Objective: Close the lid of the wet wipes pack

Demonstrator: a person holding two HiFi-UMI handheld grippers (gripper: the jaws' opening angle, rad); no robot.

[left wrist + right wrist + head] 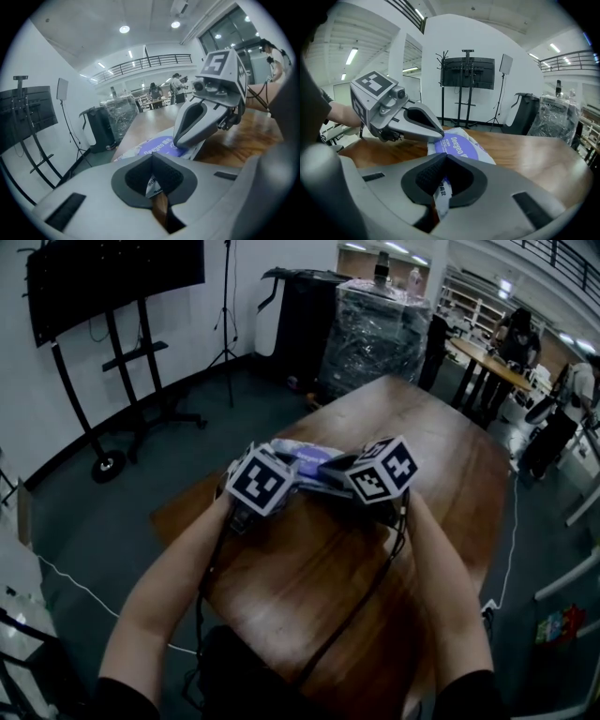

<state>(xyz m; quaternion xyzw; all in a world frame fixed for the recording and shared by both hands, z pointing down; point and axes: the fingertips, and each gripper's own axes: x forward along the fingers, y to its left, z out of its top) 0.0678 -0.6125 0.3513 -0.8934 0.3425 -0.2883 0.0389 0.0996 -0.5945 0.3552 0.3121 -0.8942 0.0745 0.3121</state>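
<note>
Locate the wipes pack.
Head view, centre: the pack lies on the table, between the left gripper and the right gripper, each pinching one edge.

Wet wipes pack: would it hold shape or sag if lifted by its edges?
Likely floppy: the wet wipes pack is soft film, its edge pinched thin in the right hand-held gripper. It probably sags in the middle. Glossy wrapper may slip.

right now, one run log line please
left hand-held gripper: shut on wet wipes pack | right hand-held gripper: shut on same pack
</note>
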